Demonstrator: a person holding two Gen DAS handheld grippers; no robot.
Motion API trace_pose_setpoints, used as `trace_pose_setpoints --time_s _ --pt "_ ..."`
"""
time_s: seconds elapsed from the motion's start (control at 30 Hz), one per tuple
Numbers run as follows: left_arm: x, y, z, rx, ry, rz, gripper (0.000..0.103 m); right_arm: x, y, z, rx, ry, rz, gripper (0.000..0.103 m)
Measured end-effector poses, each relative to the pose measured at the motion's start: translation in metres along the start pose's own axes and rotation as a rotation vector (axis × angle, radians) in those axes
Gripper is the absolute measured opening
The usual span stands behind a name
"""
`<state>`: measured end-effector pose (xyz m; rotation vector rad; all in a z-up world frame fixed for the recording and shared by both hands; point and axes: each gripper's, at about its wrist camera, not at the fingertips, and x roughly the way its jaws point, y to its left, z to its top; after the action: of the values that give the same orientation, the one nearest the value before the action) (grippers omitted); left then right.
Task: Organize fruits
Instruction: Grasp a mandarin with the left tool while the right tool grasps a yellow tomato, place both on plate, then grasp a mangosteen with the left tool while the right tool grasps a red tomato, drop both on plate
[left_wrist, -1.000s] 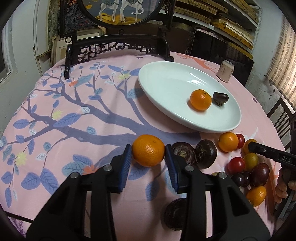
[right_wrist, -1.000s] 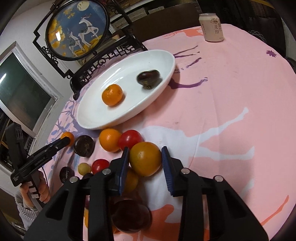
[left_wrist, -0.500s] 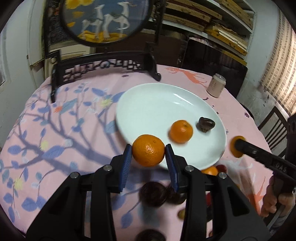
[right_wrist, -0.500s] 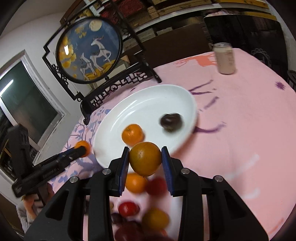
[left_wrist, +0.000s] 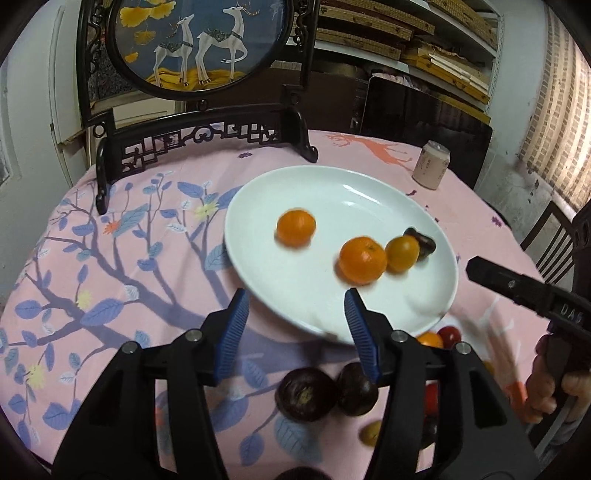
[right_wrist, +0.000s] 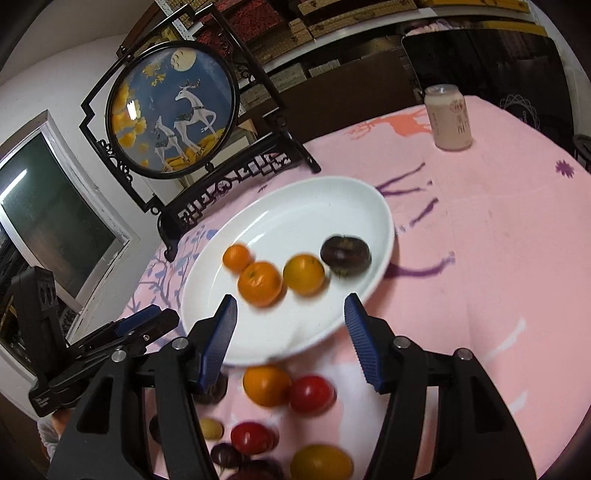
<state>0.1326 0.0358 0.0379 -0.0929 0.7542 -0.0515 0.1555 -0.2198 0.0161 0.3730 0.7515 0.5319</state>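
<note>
A white oval plate holds two oranges, a yellow-orange tomato and a dark fruit. The same fruits show in the right wrist view: orange, small orange, tomato, dark fruit. My left gripper is open and empty over the plate's near rim. My right gripper is open and empty over the plate's near edge. Loose fruits lie on the cloth: dark ones, an orange, red tomatoes.
A black-framed deer screen stands behind the plate. A drink can stands at the far right. The pink patterned tablecloth covers the round table. The right gripper's body shows at the left view's right edge.
Both grippers have opened. The orange from the left one and the yellow-orange tomato from the right one now lie in the plate, blurred from motion.
</note>
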Motion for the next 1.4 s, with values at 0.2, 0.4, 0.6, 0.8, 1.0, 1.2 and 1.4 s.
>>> trace_pose_setpoints --time_s 0.2,0.4,0.6,0.8,1.0,1.2,1.4 --pt "-0.010 0.010 -0.021 -0.001 0.034 -0.008 0.057 -0.012 -0.002 -0.009 -0.002 0.009 0.000 0.061" --pt "-0.010 0.010 -0.035 0.027 0.082 -0.028 0.057 -0.009 -0.006 -0.010 0.009 0.031 -0.013 0.061" --pt "0.001 -0.004 -0.041 0.085 0.119 -0.018 0.057 -0.010 -0.006 -0.008 0.007 0.028 -0.015 0.061" --pt "0.007 -0.001 -0.042 0.114 0.128 0.089 0.075 -0.011 -0.007 -0.008 0.012 0.027 -0.015 0.061" --pt "0.006 0.005 -0.040 0.097 0.121 0.094 0.068 -0.012 -0.007 -0.008 0.017 0.032 -0.003 0.061" --pt "0.019 -0.002 -0.046 0.128 0.168 0.089 0.050 -0.008 -0.004 -0.010 0.010 0.064 0.012 0.061" --pt "0.017 0.011 -0.043 0.084 0.151 0.124 0.041 -0.001 0.001 -0.016 -0.024 0.114 0.003 0.061"
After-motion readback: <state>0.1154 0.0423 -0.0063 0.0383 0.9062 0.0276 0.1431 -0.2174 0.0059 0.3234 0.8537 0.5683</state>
